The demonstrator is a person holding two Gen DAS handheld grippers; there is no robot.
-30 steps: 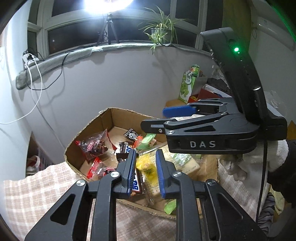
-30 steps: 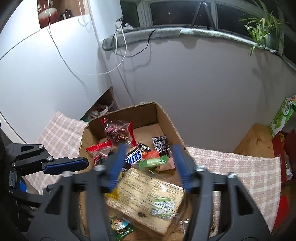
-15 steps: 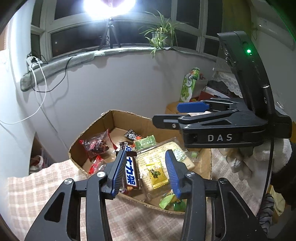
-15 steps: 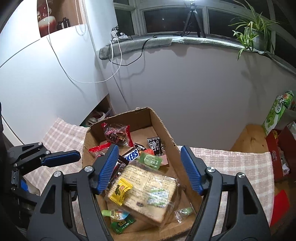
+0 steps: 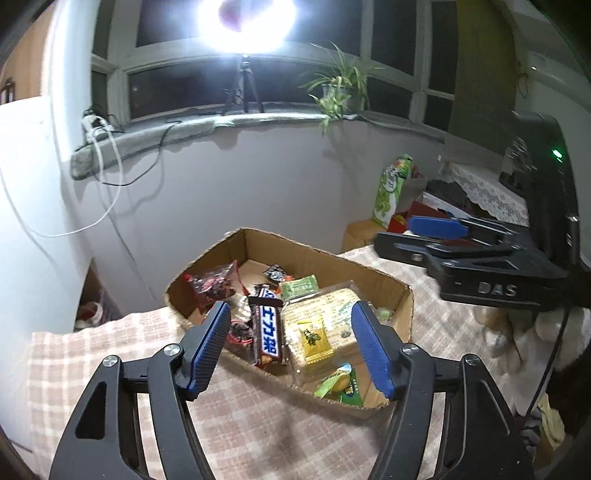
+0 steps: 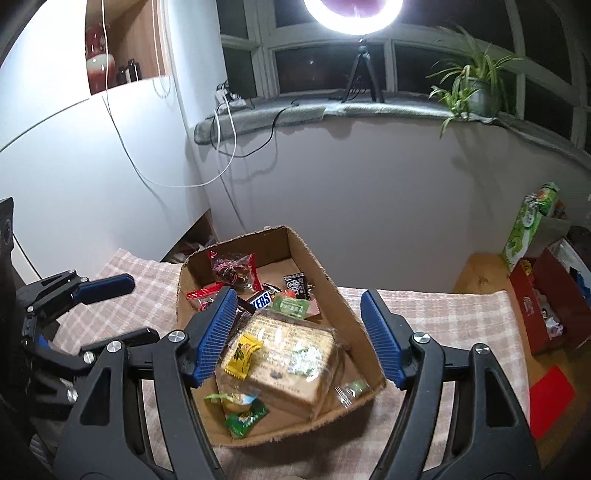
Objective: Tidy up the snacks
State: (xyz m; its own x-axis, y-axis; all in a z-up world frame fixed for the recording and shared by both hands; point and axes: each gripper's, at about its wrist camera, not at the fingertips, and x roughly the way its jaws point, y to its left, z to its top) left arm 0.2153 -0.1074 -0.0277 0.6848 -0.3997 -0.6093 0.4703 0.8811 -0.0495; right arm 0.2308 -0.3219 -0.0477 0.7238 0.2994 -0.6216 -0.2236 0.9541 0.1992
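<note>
Only the left wrist view shows the right gripper (image 5: 436, 236) from the side, with a green light on its body and a pale glove behind it; whether its fingers are parted cannot be told there. The right wrist view settles that: the right gripper (image 6: 301, 338) is spread wide and empty above the cardboard box (image 6: 347, 302). The left gripper (image 5: 295, 349) is likewise released, holding nothing. The box sits on a checked cloth (image 5: 110, 354) and holds the snacks: a large cracker pack (image 6: 291, 363), a yellow sachet (image 6: 242, 356), a Snickers bar (image 5: 267, 332), a red bag (image 6: 234, 269) and green packets (image 6: 293, 306). The blue pads hide parts of the box's contents in both views. Small print on the wrappers is unreadable. Behind, a ring light (image 6: 352, 11) glares above the sill, beside a potted plant (image 6: 471, 92).
</note>
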